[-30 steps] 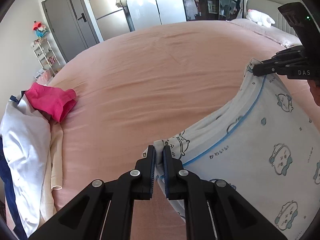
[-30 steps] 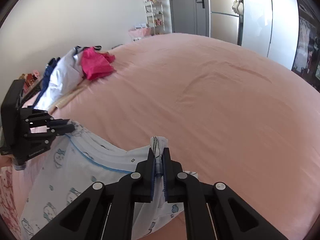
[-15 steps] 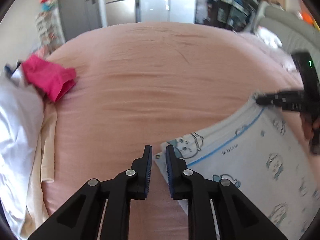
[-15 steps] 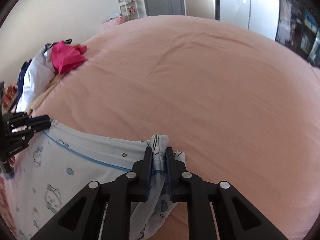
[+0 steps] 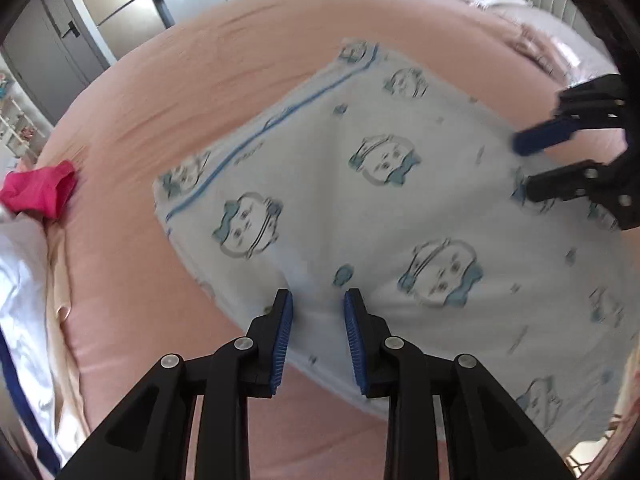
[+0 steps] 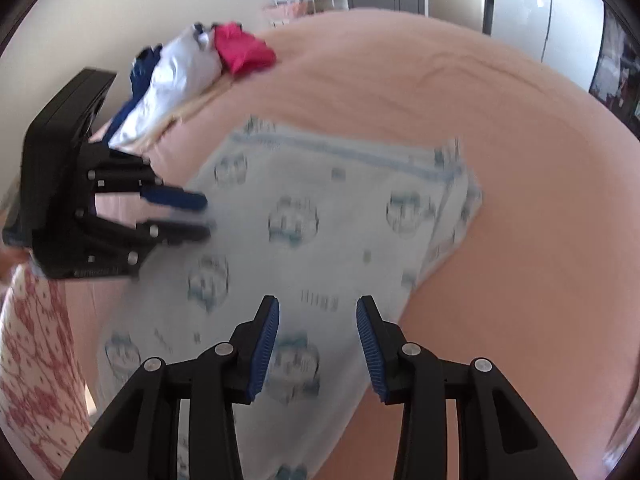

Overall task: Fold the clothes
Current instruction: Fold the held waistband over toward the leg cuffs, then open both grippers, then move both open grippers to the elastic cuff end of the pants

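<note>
The pale blue printed garment [image 5: 360,208] lies flat on the pink bedspread [image 5: 224,80], its cartoon faces and blue stripe showing; small printed characters run beside the stripe, but blur leaves them unreadable, and raised lettering on the body of the left gripper [image 6: 202,216], seen from the right wrist view, is likewise too smeared to read; the left gripper [image 5: 318,312] hangs over the near edge of the garment with its jaws parted a modest way, having just been opening, and nothing is gripped between the blue pads; the right gripper [image 6: 318,316] stands somewhat wider, its jaws also just opened, cloth lying beneath them but not pinched; a heap of other clothes sits at the bed's edge, a magenta piece [image 5: 40,192] beside a white garment [image 6: 180,76] and a dark blue one [image 6: 138,80]; a red-patterned sleeve [image 6: 32,360] is cut off at the frame's border; the grey door [image 5: 44,60] and fridge [image 5: 128,20] behind are soft and distorted.
</note>
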The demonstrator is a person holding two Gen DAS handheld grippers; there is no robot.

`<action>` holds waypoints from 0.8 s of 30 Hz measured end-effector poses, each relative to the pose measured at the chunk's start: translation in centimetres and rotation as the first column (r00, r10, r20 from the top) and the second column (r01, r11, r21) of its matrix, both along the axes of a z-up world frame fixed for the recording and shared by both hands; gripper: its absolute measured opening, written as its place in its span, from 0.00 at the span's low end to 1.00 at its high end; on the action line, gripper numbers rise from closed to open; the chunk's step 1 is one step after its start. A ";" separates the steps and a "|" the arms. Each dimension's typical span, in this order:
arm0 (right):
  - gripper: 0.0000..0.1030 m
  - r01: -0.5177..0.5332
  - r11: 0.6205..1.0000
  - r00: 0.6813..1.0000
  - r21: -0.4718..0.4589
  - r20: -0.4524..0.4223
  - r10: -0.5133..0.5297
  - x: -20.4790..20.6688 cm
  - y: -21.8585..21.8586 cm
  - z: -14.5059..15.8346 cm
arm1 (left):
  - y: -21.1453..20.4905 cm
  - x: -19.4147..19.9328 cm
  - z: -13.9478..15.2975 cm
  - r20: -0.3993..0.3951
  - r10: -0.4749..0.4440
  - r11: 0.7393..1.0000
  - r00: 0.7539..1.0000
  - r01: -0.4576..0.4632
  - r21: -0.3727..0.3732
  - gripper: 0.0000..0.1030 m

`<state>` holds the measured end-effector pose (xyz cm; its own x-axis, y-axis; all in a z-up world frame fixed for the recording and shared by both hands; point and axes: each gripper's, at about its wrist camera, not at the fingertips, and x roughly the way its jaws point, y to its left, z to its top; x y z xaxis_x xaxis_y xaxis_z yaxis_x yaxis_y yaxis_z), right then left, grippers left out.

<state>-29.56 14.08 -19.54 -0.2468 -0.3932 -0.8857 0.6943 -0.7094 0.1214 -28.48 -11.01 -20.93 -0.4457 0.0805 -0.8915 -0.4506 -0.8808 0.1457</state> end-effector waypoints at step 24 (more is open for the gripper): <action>0.54 0.111 0.993 0.994 0.042 -0.028 -0.110 13.3 4.4 1.0 | 7.7 12.9 0.9 0.021 0.038 0.992 0.999 -0.041 0.120 0.57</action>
